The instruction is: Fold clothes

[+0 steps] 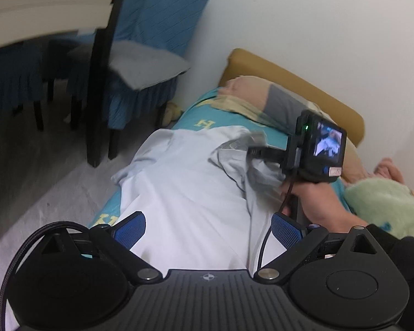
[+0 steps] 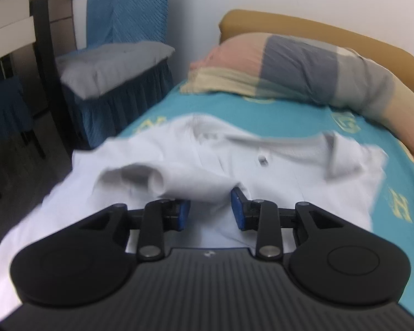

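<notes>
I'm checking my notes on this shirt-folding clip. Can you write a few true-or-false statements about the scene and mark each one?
1. The white shirt lies on a teal bedsheet. True.
2. The left tool is shut on the shirt. False: its pads stand wide apart over the shirt.
3. A pillow lies at the head of the bed. True.
4. The chair beside the bed has a red cover. False: it is blue, with a grey cushion.
</notes>
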### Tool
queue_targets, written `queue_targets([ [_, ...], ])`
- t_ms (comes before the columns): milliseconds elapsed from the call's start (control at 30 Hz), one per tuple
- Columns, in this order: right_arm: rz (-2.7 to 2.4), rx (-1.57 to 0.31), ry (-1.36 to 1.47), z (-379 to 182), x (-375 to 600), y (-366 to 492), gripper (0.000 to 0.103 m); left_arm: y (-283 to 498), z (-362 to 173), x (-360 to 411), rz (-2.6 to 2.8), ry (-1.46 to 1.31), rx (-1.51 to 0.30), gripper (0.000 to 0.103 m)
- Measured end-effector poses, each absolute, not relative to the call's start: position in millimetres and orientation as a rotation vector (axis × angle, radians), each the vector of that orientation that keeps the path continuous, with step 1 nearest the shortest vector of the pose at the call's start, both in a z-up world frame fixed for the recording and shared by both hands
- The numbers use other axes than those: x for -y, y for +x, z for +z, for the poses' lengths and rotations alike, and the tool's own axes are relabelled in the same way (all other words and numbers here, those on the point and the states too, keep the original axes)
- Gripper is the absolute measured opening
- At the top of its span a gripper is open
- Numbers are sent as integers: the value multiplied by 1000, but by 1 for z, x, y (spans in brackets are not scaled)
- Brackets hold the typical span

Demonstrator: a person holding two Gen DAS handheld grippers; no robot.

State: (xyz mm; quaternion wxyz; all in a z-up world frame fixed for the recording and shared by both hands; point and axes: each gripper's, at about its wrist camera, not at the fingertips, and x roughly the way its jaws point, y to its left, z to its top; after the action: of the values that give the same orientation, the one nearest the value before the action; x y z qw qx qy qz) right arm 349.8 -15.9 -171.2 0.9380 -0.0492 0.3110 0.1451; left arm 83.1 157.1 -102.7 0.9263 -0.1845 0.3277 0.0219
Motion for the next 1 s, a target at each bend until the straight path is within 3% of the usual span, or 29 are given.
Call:
queue_targets([
  [267,312,-639,-61,-169,-2,384,38,100,-119,-156,52,-345,-705,99],
  [367,332,-610,33,-159,8,376,64,100,-118,-157,55,-355,-700,99],
  [400,348,-612,54,-158,11,370,68,99,-117,-157,55,-359,-698,99],
  [633,457,-669,92,-156,19,330,72,86,-106,-151,45,-330,-677,99],
  [700,483,-687,80,-157,15,323,90,84,-105,-150,48,-321,-671,99],
  [767,470,-675,64,-156,13,315,95,85,-106,-152,57,-327,-680,99],
  [1000,444,-655,-60,-166,-1,303,95,88,-108,-155,59,-358,-695,99],
])
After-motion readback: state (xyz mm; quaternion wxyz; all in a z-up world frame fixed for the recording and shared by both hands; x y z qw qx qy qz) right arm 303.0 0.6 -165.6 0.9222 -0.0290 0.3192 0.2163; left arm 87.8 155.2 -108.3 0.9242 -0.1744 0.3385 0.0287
